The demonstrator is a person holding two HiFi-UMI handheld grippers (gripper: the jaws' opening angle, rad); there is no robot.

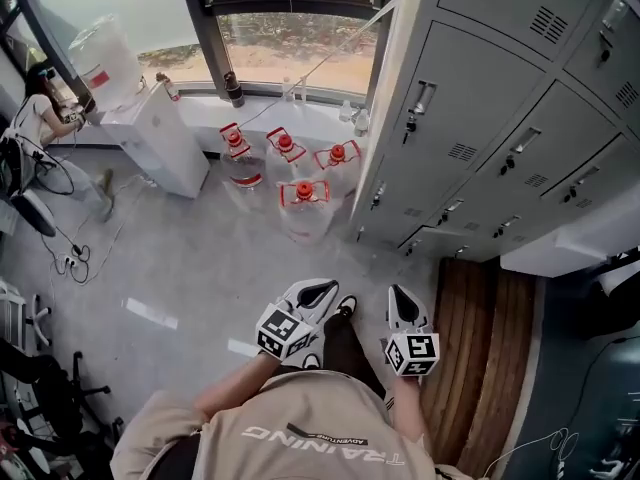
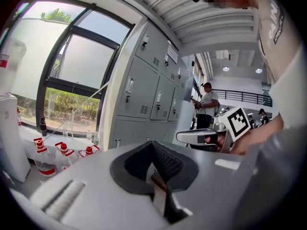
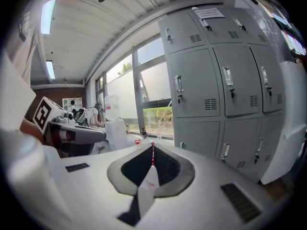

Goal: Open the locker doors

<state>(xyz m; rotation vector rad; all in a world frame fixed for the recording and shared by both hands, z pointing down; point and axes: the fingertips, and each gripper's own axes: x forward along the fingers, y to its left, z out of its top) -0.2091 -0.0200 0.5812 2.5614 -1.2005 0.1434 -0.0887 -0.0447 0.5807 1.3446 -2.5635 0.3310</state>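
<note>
Left gripper (image 1: pixel 322 290): jaws clenched together, nothing between them.
Right gripper (image 1: pixel 400 296): jaws clenched together, empty.
Lockers (image 1: pixel 470 98): all doors closed.
Water jugs (image 1: pixel 303 208): on the floor near the lockers.

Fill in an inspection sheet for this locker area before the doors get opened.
Surface: grey floor; wooden strip beside the lockers.
Job's things: grey lockers, every visible door shut.
Clutter: four red-capped water jugs on the floor under the window.
Grippers: left tongs and right tongs both shut, empty, apart from the lockers.
Cables: loose cable on the floor at left.
Surroundings: window, white water dispenser, seated person.
</note>
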